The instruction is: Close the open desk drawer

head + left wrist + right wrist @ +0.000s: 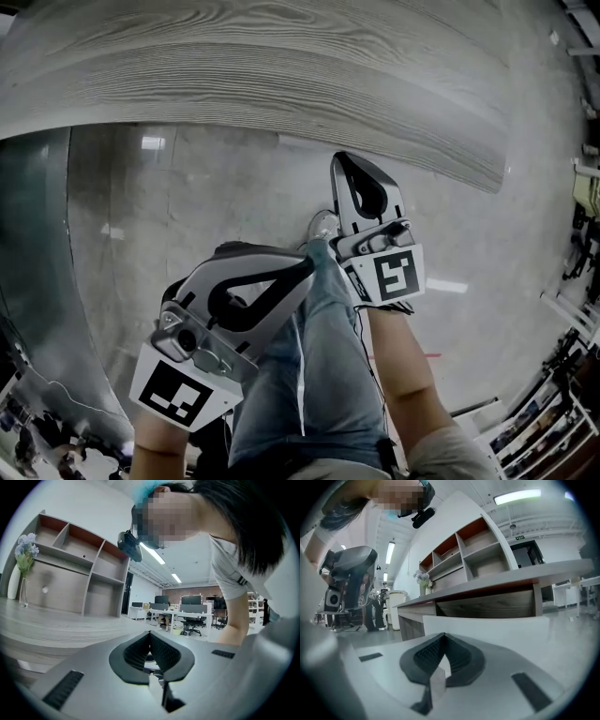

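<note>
The grey wood desk top (281, 75) spans the top of the head view. In the right gripper view the desk top (511, 581) runs above a white drawer front (487, 624) that stands out from the wood-lined opening (487, 604). My right gripper (443, 635) is shut and empty, pointing at that drawer front, a short way off. It shows in the head view (342, 161) below the desk edge. My left gripper (305, 265) is lower and to the left, also shut and empty. Its own view has the left gripper (150, 633) aimed across the desk top (56, 625).
A shelf unit (79, 569) and a vase of flowers (23, 569) stand on the desk. The person's jeans leg (319, 375) and shoe (323, 225) are on the polished floor (187, 206). A grey panel (37, 281) rises at the left. Office desks and chairs (187, 616) stand far off.
</note>
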`<state>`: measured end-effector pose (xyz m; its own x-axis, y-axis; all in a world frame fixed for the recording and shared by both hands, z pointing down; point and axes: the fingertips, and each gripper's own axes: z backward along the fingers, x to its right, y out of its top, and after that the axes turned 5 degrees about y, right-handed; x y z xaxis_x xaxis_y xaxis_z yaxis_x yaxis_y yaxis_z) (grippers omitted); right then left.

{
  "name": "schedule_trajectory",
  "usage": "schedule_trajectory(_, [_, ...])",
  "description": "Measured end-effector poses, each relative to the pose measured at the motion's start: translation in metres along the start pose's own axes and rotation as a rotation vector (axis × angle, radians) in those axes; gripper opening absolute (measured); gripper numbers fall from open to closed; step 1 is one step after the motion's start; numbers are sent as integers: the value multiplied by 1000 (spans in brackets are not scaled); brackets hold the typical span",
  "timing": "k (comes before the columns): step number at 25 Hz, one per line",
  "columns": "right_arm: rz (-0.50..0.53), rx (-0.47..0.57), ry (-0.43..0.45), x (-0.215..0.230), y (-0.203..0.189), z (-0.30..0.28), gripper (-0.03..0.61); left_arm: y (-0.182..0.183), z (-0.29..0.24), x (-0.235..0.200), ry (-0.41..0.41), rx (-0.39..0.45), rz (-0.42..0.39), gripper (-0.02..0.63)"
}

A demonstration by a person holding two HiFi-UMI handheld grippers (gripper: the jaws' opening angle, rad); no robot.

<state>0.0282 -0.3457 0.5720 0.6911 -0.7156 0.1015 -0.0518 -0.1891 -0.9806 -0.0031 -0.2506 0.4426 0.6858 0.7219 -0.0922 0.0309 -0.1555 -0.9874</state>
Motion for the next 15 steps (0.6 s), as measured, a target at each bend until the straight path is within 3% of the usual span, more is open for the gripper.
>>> schedule_trajectory(15, [-2,-5,6,5,2,-11,8,4,-4,-8,25,8,0,11])
